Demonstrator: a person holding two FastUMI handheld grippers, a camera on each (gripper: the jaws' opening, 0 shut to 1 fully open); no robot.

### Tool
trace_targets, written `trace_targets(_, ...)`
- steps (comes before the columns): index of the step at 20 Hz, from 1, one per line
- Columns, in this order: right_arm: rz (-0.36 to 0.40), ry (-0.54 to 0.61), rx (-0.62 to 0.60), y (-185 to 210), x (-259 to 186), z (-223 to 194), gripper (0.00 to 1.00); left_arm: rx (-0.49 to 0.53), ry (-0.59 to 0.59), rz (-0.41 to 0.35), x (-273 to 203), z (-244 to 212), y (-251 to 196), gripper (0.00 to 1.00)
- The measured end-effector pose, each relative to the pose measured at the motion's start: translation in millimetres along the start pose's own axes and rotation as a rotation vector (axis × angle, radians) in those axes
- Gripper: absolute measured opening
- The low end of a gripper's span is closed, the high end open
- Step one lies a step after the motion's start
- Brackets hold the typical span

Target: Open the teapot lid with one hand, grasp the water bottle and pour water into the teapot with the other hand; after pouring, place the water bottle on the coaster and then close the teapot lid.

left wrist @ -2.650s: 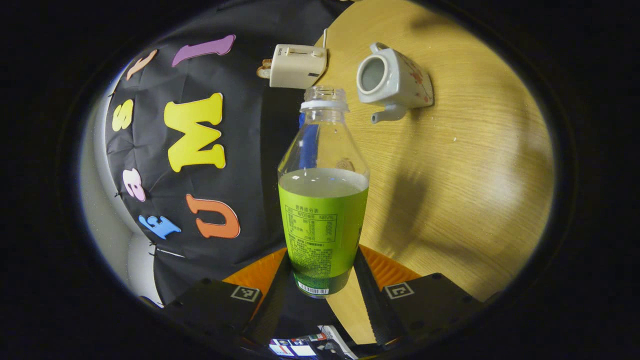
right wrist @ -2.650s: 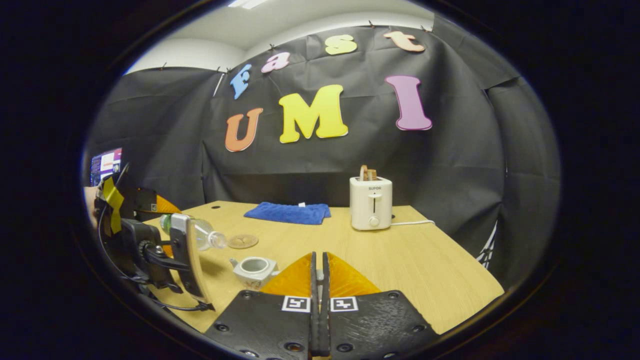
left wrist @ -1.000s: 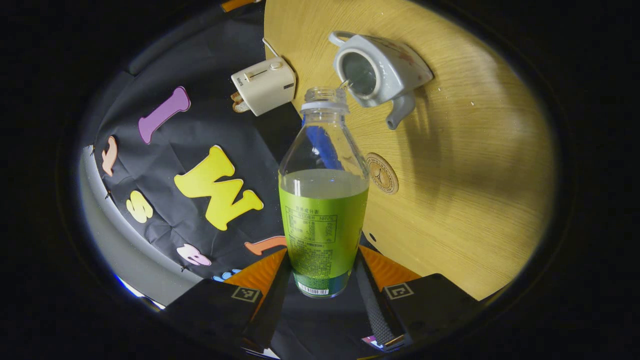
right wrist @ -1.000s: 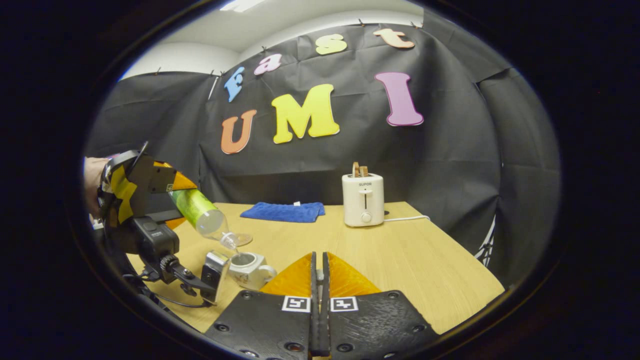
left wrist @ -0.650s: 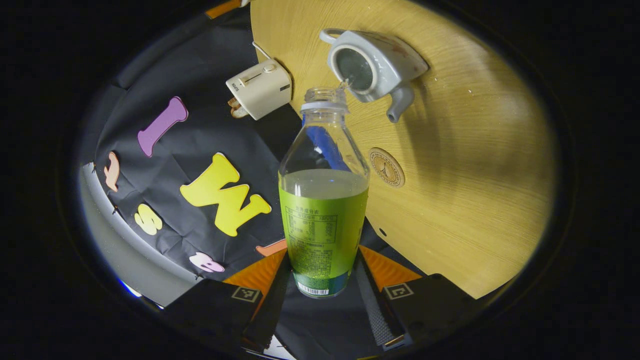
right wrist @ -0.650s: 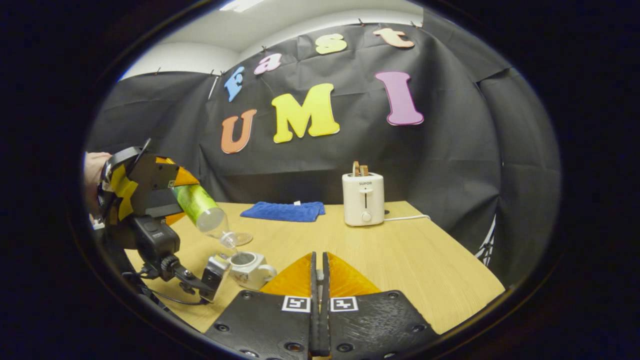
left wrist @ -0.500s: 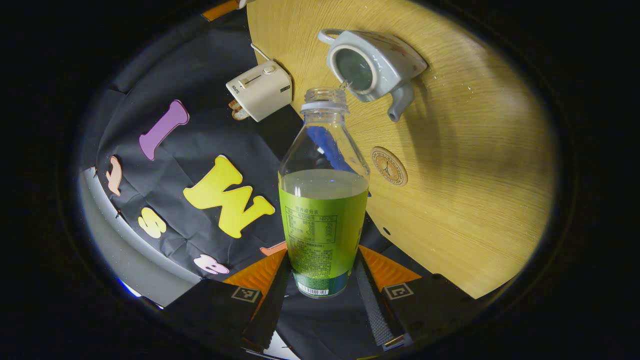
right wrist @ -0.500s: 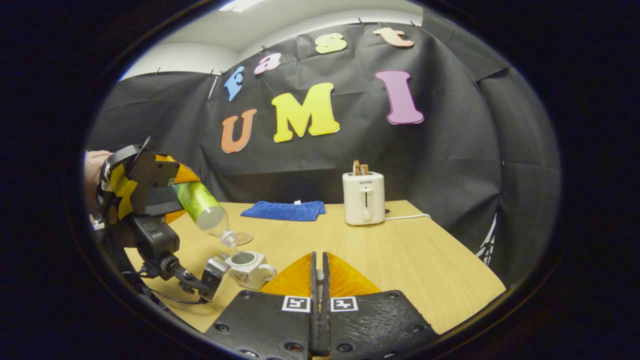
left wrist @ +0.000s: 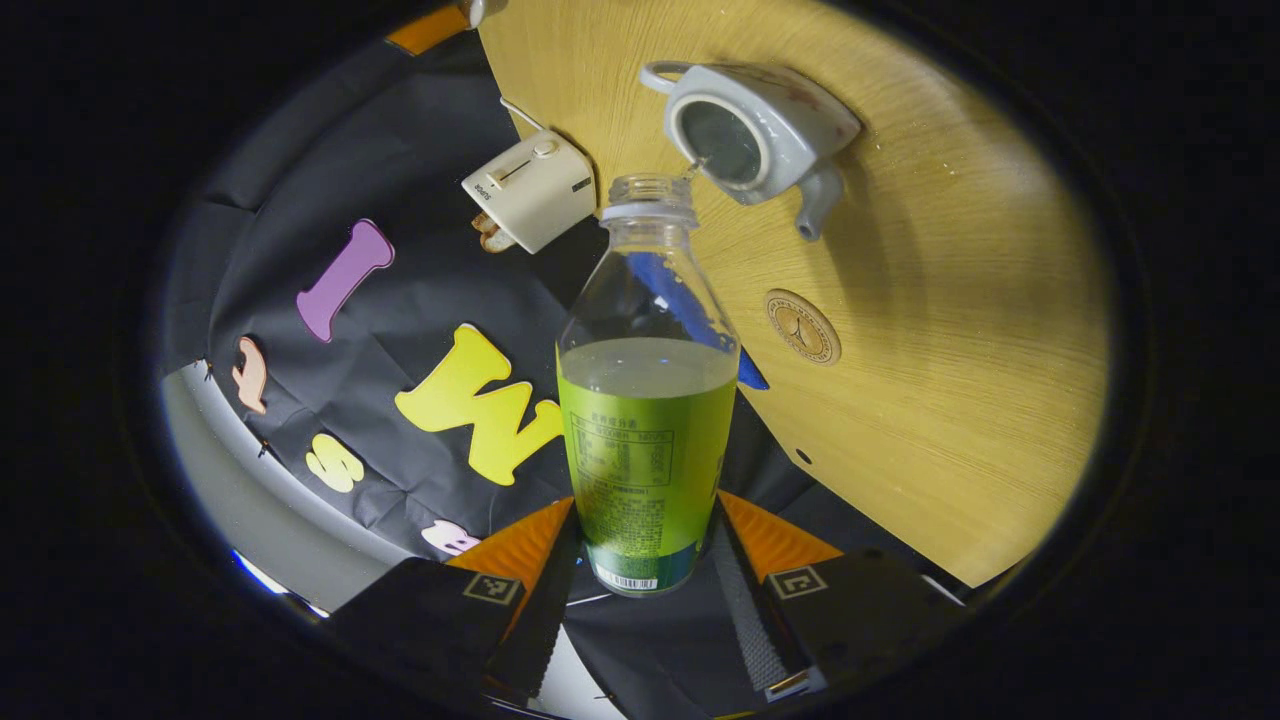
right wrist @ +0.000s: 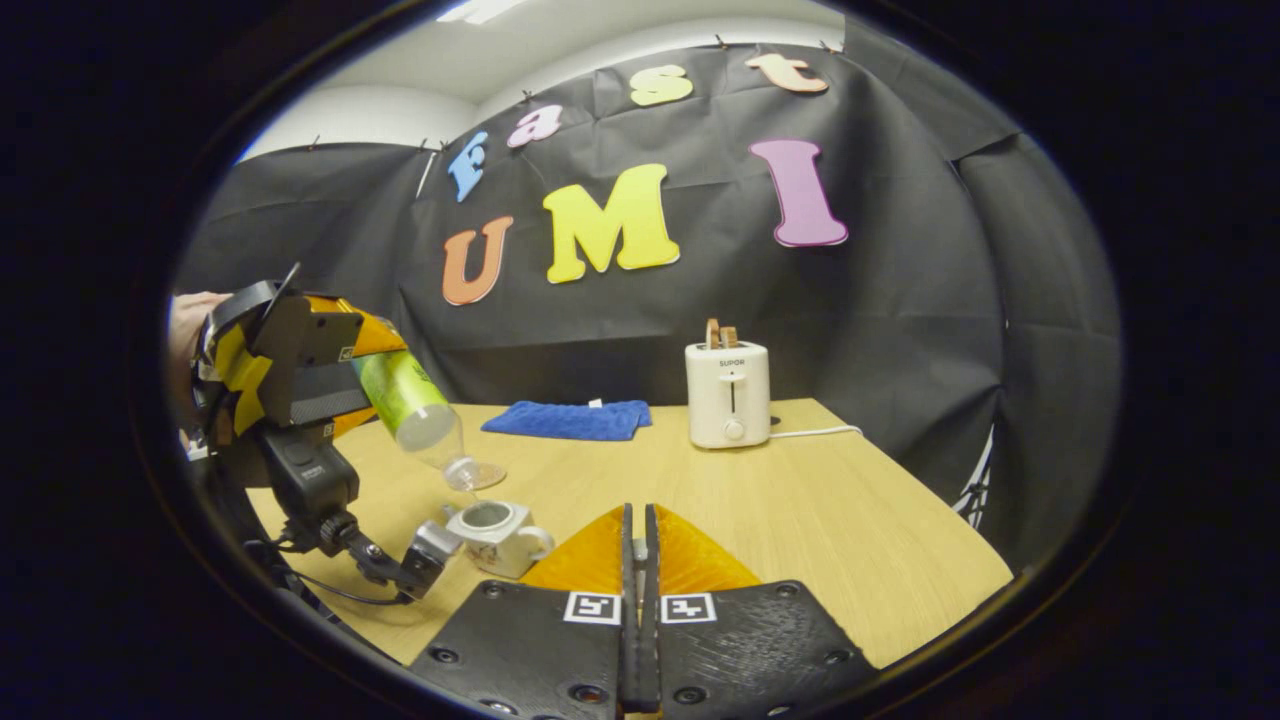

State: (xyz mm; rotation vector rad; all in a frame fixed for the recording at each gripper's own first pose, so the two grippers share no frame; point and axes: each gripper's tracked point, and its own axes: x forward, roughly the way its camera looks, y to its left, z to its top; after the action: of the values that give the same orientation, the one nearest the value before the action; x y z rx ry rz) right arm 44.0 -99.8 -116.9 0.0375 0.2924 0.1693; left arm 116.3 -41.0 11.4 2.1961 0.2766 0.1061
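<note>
My left gripper (left wrist: 645, 540) is shut on a green-labelled water bottle (left wrist: 645, 440), uncapped and about half full. In the right gripper view that bottle (right wrist: 405, 400) tilts mouth-down over the white teapot (right wrist: 495, 535), with the left gripper (right wrist: 330, 375) raised at the far left. A thin stream runs from the bottle's mouth into the open teapot (left wrist: 770, 130). The round coaster (left wrist: 802, 327) lies on the table just beyond the teapot. My right gripper (right wrist: 637, 520) is shut, held above the table right of the teapot, with a small pale bit of the teapot lid pinched between its fingers.
A white toaster (right wrist: 728, 395) with its cord stands at the back of the wooden table (right wrist: 800, 500). A blue cloth (right wrist: 570, 420) lies left of it near the wall. A hand (right wrist: 185, 330) holds the left gripper at the table's left side.
The left gripper has lifted and tipped the bottle from nearly level to steeply mouth-down over the teapot, and water now runs in. The right gripper has stayed still and shut.
</note>
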Motion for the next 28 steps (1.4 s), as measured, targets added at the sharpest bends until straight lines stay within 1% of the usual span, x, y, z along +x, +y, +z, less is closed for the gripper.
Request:
trace_targets(3,-0.001,-0.001,-0.002,0.3,-0.2,0.3,0.00,0.003,-0.006,0.004,-0.1,2.7,0.6,0.75)
trace_targets(4,-0.001,0.001,-0.003,0.6,-0.1,-0.2,0.00,-0.011,-0.008,-0.001,0.0,1.9,-1.3,0.72)
trace_targets(5,0.000,0.001,-0.003,1.1,-0.9,0.3,0.00,-0.045,-0.014,-0.015,1.0,1.9,-4.9,0.74)
trace_targets(6,0.000,0.000,-0.005,1.3,-1.5,0.6,0.00,-0.101,-0.023,-0.048,1.2,3.4,-14.9,0.75)
trace_targets(7,-0.002,-0.004,-0.005,0.7,-2.6,2.2,0.00,-0.178,-0.034,-0.104,-0.7,7.1,-30.8,0.75)
trace_targets(8,-0.003,-0.006,-0.003,-1.0,-2.9,3.3,0.00,-0.276,-0.065,-0.176,-3.2,15.0,-48.2,0.75)
trace_targets(10,-0.011,-0.009,0.002,-4.5,-3.9,6.8,0.00,-0.452,-0.091,-0.300,-13.1,27.6,-79.4,0.74)
trace_targets(11,-0.015,-0.012,0.003,-6.0,-4.9,9.5,0.00,-0.517,-0.103,-0.332,-16.6,32.0,-87.1,0.75)
trace_targets(14,-0.018,-0.019,0.007,-4.0,-7.9,14.3,0.00,-0.715,-0.095,-0.397,-22.3,25.9,-105.5,0.75)
trace_targets(15,-0.014,-0.019,0.008,-1.8,-8.3,15.6,0.00,-0.809,-0.096,-0.423,-24.2,24.6,-111.5,0.75)
trace_targets(17,-0.009,-0.022,0.003,3.6,-8.0,18.7,0.00,-1.031,-0.098,-0.474,-26.0,21.8,-120.7,0.75)
trace_targets(20,0.005,-0.024,-0.003,14.5,-4.7,22.2,0.00,-1.382,-0.103,-0.476,-14.1,12.1,-113.4,0.75)
trace_targets(22,0.015,-0.026,-0.009,22.1,-2.9,26.1,0.00,-1.560,-0.100,-0.456,-13.5,11.2,-113.2,0.76)
trace_targets(25,0.022,-0.029,-0.021,31.3,1.8,30.2,0.00,-1.750,-0.132,-0.424,-12.7,13.5,-104.0,0.76)
trace_targets(26,0.023,-0.028,-0.026,33.5,2.1,30.1,0.00,-1.799,-0.148,-0.425,-11.2,16.7,-101.8,0.76)
trace_targets(28,0.022,-0.027,-0.030,36.2,3.5,31.0,0.00,-1.911,-0.184,-0.400,-9.4,16.8,-91.3,0.76)
